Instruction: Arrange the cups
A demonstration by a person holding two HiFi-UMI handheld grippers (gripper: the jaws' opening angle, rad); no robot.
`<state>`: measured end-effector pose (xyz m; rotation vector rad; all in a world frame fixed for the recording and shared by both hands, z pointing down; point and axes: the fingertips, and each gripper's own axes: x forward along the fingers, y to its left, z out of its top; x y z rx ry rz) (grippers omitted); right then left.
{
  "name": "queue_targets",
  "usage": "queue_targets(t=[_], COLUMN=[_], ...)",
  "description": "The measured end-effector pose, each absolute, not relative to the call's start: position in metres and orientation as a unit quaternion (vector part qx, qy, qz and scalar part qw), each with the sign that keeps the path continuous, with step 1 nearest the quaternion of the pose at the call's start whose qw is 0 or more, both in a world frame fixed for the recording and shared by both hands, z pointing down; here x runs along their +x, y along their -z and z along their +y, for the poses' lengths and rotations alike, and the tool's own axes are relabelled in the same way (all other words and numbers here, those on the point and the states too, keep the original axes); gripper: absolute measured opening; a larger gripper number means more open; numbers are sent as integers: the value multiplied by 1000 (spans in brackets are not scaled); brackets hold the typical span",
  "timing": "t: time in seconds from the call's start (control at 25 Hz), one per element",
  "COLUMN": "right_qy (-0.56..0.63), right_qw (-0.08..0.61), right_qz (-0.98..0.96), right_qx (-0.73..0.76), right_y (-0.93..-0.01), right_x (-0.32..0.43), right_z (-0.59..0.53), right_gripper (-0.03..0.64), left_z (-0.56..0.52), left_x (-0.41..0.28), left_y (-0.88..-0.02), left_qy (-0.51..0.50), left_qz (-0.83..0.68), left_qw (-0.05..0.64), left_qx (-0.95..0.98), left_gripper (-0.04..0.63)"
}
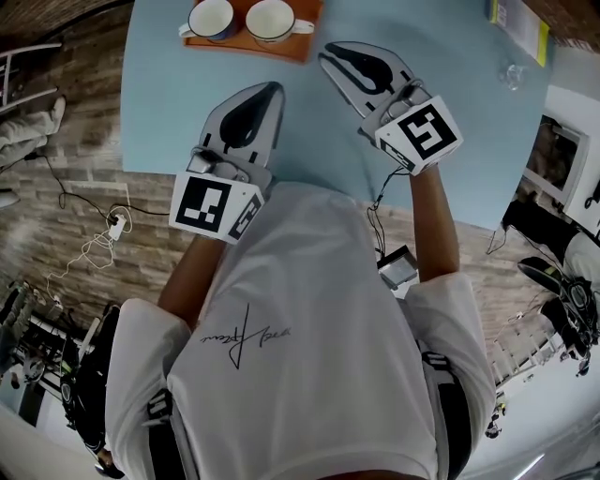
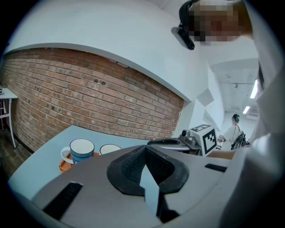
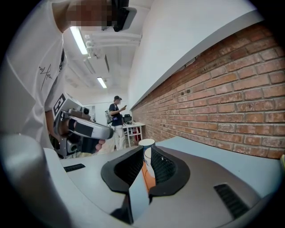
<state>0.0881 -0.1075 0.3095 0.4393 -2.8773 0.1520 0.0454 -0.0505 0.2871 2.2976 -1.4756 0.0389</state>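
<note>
Only the head view shows both at once: blue cup and white cup side by side on the orange tray, top centre. The left gripper view shows the blue cup's white inside. My left gripper is closed and empty. My right gripper is a crack apart and holds nothing.

Head view looks steeply down; both gripper views skim the table, sharing the cups.
</note>
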Motion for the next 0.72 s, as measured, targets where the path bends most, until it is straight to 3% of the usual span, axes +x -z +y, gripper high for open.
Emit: queue_targets(t=[0.12,0.24,0.72], right_qy=[-59,-77,-40], right_qw=[109,105,148], right_qz=[-982,-982,-983], right_qx=[146,133,105], right_y=[-319,-328,-365], right_x=[86,81,74], right_z=[-119,-124,-145], right_gripper=[31,91,106], left_z=[-54,-57,-64], left_x=[46,45,40], left_y=[-285,-288,-301], left_qy=[-10,-10,-27], left_qz=[-525,-525,-526], left_qw=[203,208,226], left_qx=[826,825,820], left_gripper=[8,8,8])
